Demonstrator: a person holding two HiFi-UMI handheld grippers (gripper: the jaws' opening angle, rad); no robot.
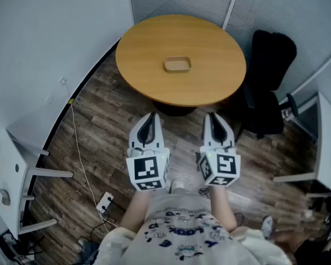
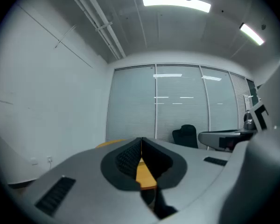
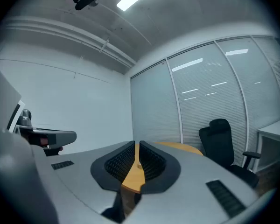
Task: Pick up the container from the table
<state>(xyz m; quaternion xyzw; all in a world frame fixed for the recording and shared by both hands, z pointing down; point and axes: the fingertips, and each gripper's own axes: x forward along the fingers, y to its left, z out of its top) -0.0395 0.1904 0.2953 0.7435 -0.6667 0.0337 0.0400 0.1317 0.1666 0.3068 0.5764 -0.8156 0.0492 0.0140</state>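
Note:
A small shallow tan container (image 1: 177,65) sits near the middle of a round wooden table (image 1: 149,43). Nothing else lies on the table top. My left gripper (image 1: 150,116) and right gripper (image 1: 212,116) hang side by side over the wooden floor, just short of the table's near edge and well apart from the container. Both point toward the table. In the left gripper view the left gripper (image 2: 141,142) has its jaws closed together, empty. The right gripper (image 3: 137,146) likewise has its jaws together with nothing held, and a strip of table top shows beyond them.
A black office chair (image 1: 270,81) stands right of the table. White desks stand at the left (image 1: 22,148) and right (image 1: 328,148) edges. A cable and power strip (image 1: 103,203) lie on the floor at the left. Blinds and walls close in behind.

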